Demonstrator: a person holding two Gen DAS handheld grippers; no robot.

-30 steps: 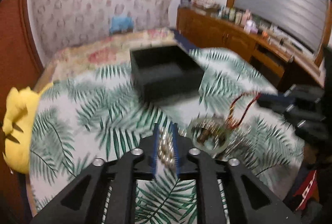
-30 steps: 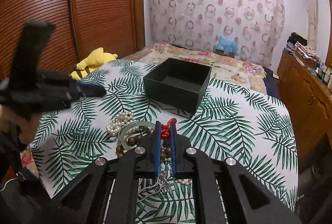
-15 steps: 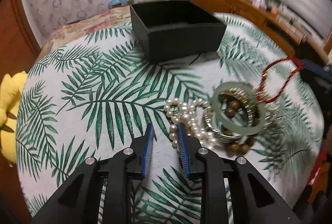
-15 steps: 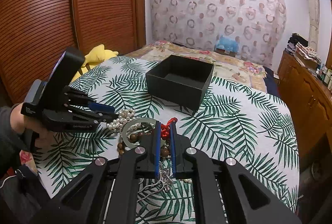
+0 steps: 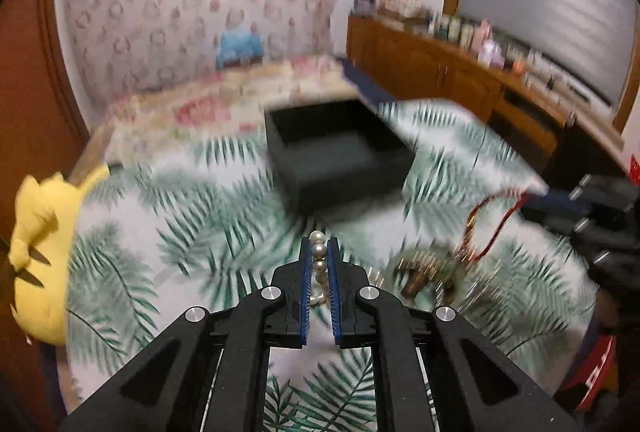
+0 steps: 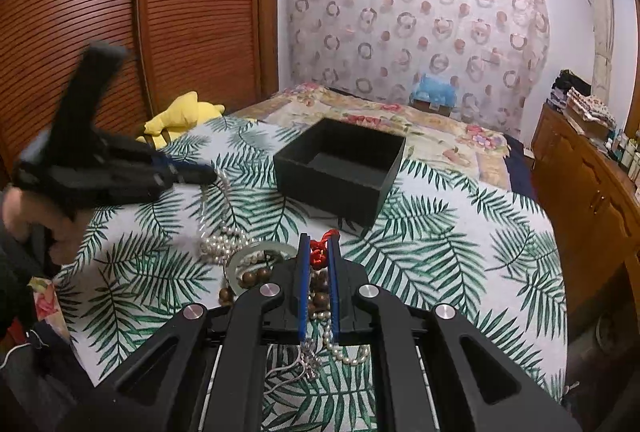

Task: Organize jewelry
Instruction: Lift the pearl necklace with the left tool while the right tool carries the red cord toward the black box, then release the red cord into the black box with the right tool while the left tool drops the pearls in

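My left gripper [image 5: 319, 246] is shut on a pearl necklace [image 5: 319, 251] and holds it lifted above the palm-print cloth; in the right wrist view the left gripper [image 6: 204, 173] shows at left with the strand [image 6: 222, 228] trailing down to the pile. My right gripper [image 6: 319, 242] is shut on a red cord [image 6: 319, 252], which also shows in the left wrist view [image 5: 490, 222], over the jewelry pile. A jade bangle [image 6: 256, 264] and wooden beads [image 6: 250, 276] lie in the pile. An open black box [image 6: 340, 167] stands beyond; it also shows in the left wrist view [image 5: 336, 155].
A yellow plush toy [image 6: 184, 115] lies at the table's left edge, also in the left wrist view [image 5: 38, 248]. A bed with a floral cover [image 6: 400, 119] is behind the table. A wooden cabinet [image 6: 592, 183] runs along the right. A thin silver chain [image 6: 304, 360] lies under my right gripper.
My left gripper was open over the pearls, has shut on them and risen toward the box. The right gripper has stayed still, shut on the red cord.
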